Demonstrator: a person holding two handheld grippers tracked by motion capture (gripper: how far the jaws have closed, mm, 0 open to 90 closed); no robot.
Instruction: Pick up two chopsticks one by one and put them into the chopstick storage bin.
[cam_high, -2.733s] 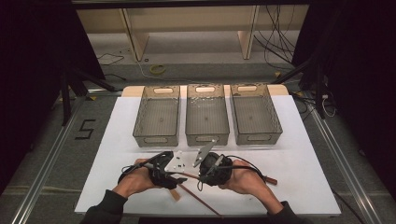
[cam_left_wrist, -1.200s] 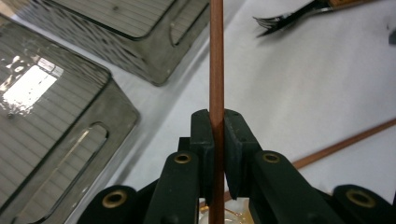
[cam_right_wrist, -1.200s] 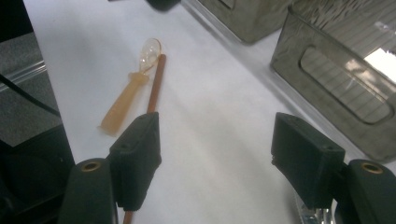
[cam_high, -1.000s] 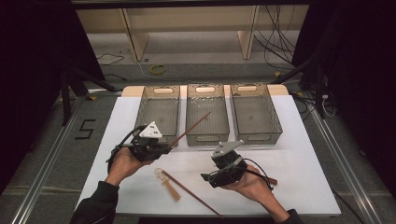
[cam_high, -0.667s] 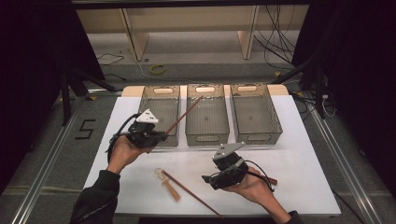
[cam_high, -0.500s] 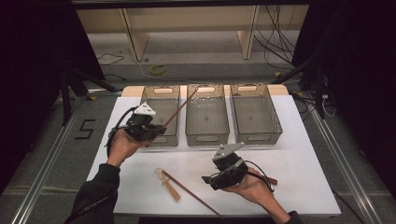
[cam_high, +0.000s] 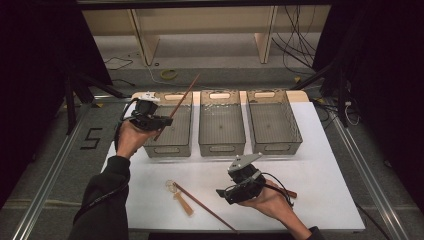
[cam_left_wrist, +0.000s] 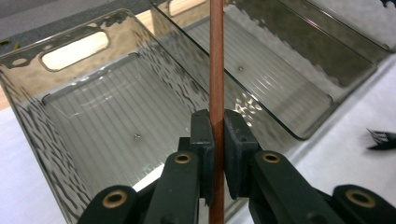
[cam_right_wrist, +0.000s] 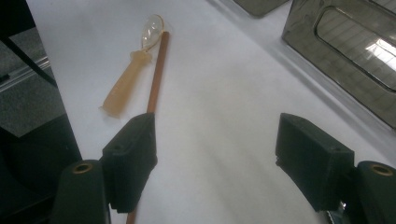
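Observation:
My left gripper (cam_high: 161, 121) (cam_left_wrist: 218, 154) is shut on a brown chopstick (cam_high: 177, 104) (cam_left_wrist: 216, 60), held tilted above the left clear bin (cam_high: 170, 131) (cam_left_wrist: 116, 126). Low on the white table, my right gripper (cam_high: 225, 192) (cam_right_wrist: 215, 158) stands open with nothing between its jaws. A second brown chopstick (cam_high: 202, 206) (cam_right_wrist: 156, 70) lies on the mat to its left, running under the right gripper's left jaw in the right gripper view. A small amber-handled clear spoon (cam_high: 179, 197) (cam_right_wrist: 133, 70) lies touching that chopstick's far end.
Three clear smoky bins stand side by side at the back of the white mat; the middle bin (cam_high: 221, 127) and right bin (cam_high: 272, 125) look bare inside. A dark fork tip (cam_left_wrist: 380, 139) lies on the mat. Cables and wooden shelf legs sit beyond the table.
My left gripper has lifted the chopstick from the table's front and carried it back and left over the left bin. The right gripper has opened and stayed low near the other chopstick.

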